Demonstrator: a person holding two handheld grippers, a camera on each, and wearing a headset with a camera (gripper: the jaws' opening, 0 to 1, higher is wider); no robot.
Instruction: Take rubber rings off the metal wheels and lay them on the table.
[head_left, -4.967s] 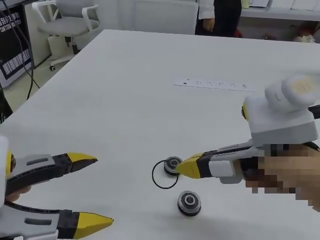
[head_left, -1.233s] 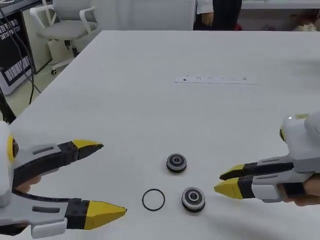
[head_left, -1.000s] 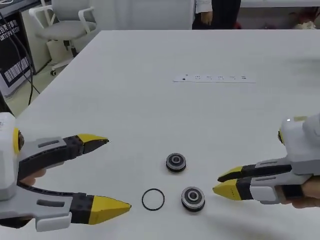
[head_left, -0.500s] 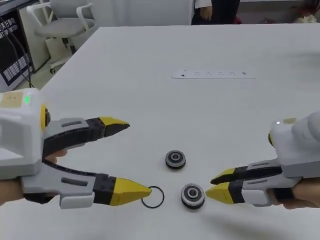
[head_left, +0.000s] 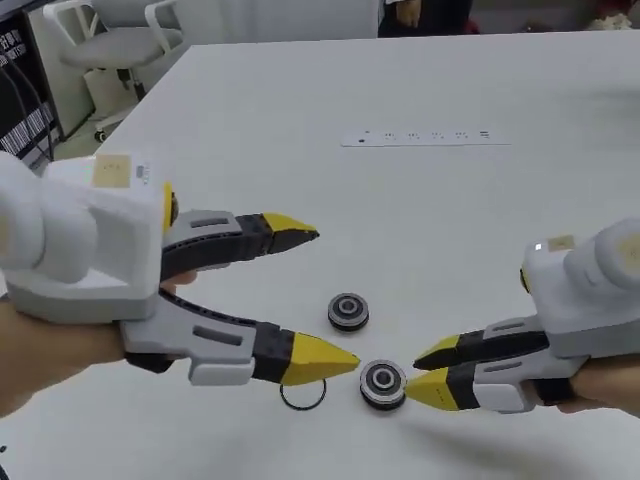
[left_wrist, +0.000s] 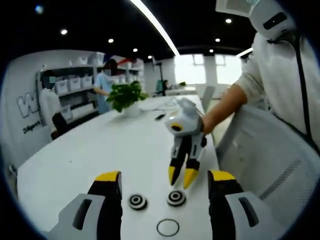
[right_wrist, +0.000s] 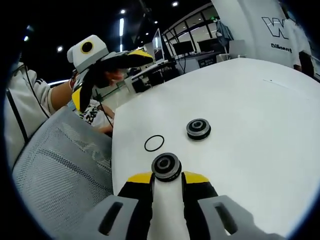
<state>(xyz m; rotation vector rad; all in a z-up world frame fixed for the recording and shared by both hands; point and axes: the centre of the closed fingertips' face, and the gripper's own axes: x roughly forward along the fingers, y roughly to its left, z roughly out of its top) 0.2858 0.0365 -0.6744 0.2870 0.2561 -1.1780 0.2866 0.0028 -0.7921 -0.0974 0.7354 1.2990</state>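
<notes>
Approach to the near wheel (head_left: 381, 383)
Head view: your left gripper (head_left: 338, 298), jaws wide apart, has advanced over the loose rubber ring (head_left: 303, 406) on the table (head_left: 300, 120). Your right gripper (head_left: 410, 370), jaws narrowly parted and empty, has moved up to the near wheel, short of the far wheel (head_left: 347, 311). Left gripper view: the ring lies nearest, wheels behind. Right gripper view: the near wheel sits at your jaw tips and is probably next to strip.

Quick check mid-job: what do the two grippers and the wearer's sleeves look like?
Both the left gripper and right gripper have tapered jaws with yellow tips, black mid-sections and light grey bases on white bodies. The person wears a white long sleeve.
</notes>
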